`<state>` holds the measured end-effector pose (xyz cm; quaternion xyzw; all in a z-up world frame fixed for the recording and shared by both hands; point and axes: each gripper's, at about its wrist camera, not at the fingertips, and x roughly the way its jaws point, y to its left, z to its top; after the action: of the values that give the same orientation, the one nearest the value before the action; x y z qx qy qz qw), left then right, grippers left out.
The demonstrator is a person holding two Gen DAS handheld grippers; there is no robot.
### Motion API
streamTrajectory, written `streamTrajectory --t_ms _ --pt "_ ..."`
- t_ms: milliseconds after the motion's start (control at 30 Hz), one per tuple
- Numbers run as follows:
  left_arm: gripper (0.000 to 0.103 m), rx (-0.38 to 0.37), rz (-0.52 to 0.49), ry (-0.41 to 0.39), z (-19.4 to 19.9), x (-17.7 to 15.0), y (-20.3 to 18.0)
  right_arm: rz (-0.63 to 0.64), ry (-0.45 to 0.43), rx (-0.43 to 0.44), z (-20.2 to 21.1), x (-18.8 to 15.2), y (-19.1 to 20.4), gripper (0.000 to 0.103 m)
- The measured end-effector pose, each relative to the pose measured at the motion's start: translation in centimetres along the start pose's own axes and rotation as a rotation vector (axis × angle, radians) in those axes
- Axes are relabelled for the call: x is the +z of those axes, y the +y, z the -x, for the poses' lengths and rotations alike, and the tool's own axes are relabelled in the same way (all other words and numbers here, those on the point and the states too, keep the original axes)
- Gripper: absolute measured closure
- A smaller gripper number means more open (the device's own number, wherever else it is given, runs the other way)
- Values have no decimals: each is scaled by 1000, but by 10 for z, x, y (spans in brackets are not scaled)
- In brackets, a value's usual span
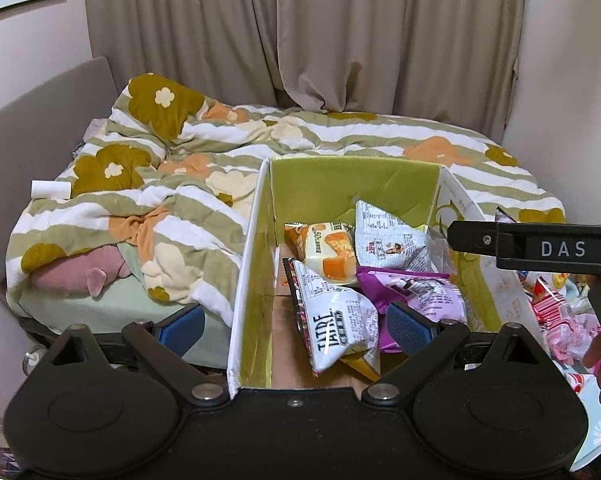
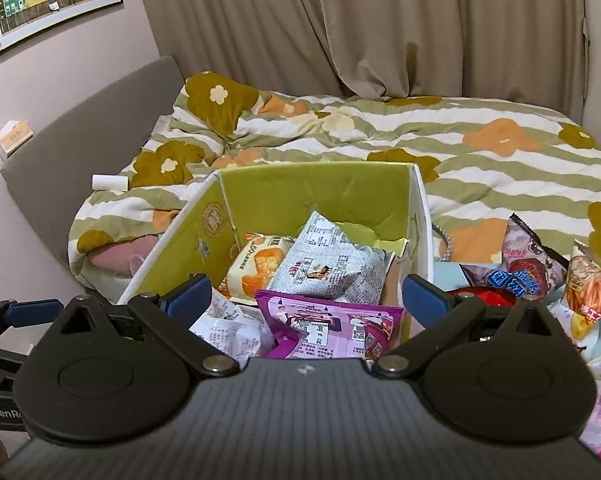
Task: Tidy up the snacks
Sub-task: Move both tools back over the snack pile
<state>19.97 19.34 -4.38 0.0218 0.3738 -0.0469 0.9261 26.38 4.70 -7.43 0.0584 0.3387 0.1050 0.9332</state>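
A: Where did the box [image 1: 380,184] sit, and which way did it run?

B: The green-lined cardboard box stood open-topped in the middle of both views, at the near edge of the bed [image 1: 360,136]. Its long axis ran away from the cameras toward the curtains [image 1: 300,32], the far wall at the frame's centre.

A: And the snacks inside?

B: A purple packet [image 2: 332,328] lay at the lower centre of the right wrist view, its long side across the frame. Behind it a grey-printed pouch [image 2: 328,268] sat tilted, one corner pointing to the upper part of the frame. An orange bread packet [image 2: 256,264] lay to its left, long axis slanting toward the upper right. In the left wrist view a white bag [image 1: 336,328] printed with black lettering leaned in the near end, its lettering running up the frame.

A: The grippers?

B: The right gripper [image 2: 306,300] had its fingers spread wide, one pad on either side of the box's right wall, nothing clamped. The left gripper [image 1: 296,324] also stood spread, straddling the box's left wall, not pressing it. More packets [image 2: 540,276] lay loose at the right edge, outside the box.
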Motion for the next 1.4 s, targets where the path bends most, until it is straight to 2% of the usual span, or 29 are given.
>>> streamTrajectory --t_ms 233,500,700,867,1100,1400 --pt "4 -31 -16 -26 23 1 -4 -23 -39 -41 40 -5 1 0" --pt "4 -115 -58 -73 46 -2 -30 -55 -104 -148 99 -14 -15 0" --pt "4 -170 -78 -76 54 -7 -65 -73 -139 -234 141 -23 -53 0" --pt "4 -171 -78 -54 54 -14 -109 -74 -145 -277 161 -30 -99 0" --pt "4 -144 4 -2 41 -28 -170 -8 -104 -308 170 -43 -174 0" --pt "4 -56 205 95 3 -52 -219 42 -8 -253 150 -59 -260 0"
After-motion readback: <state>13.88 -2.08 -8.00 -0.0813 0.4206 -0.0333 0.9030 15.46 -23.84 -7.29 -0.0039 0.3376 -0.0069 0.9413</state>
